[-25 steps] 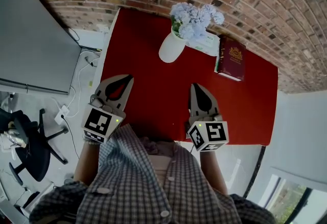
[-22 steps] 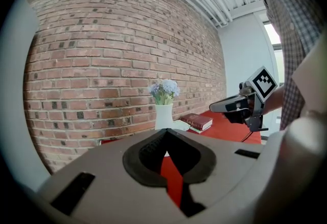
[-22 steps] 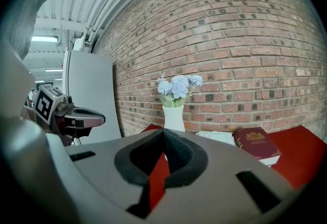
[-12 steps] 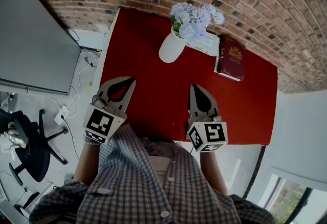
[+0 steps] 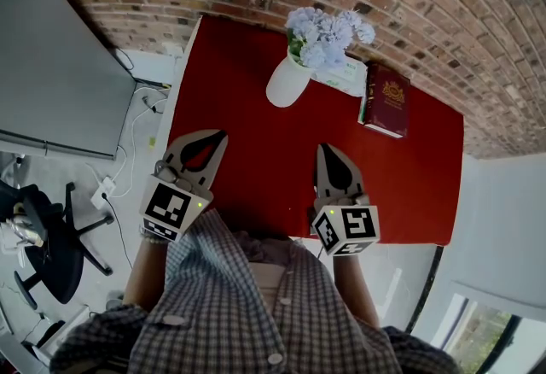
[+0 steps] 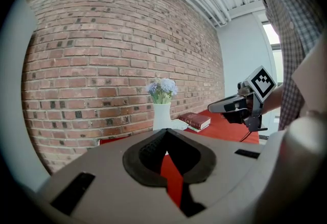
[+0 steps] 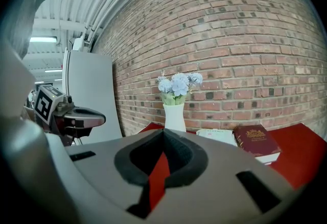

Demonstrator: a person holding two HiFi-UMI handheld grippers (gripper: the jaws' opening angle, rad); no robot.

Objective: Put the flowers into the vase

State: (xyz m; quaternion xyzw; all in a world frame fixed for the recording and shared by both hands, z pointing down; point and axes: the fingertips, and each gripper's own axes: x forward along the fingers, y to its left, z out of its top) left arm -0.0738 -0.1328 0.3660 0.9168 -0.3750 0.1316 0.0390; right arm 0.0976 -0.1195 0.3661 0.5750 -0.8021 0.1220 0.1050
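The pale blue flowers (image 5: pixel 328 29) stand in the white vase (image 5: pixel 287 82) at the red table's (image 5: pixel 247 108) far edge, well ahead of both grippers' fingers. Their stems run upright, blooms on top. The left gripper (image 5: pixel 218 137) and right gripper (image 5: pixel 325 149) have fingers pressed together, holding nothing.

Even, soft daylight, no hard shadows, sharp head view, heavy fisheye bending and dark vignetted corners in gripper views

Head view steeply down over the table (image 5: pixel 247 133); 2 gripper views low, near-level, toward shared vase (image 5: pixel 287 82).
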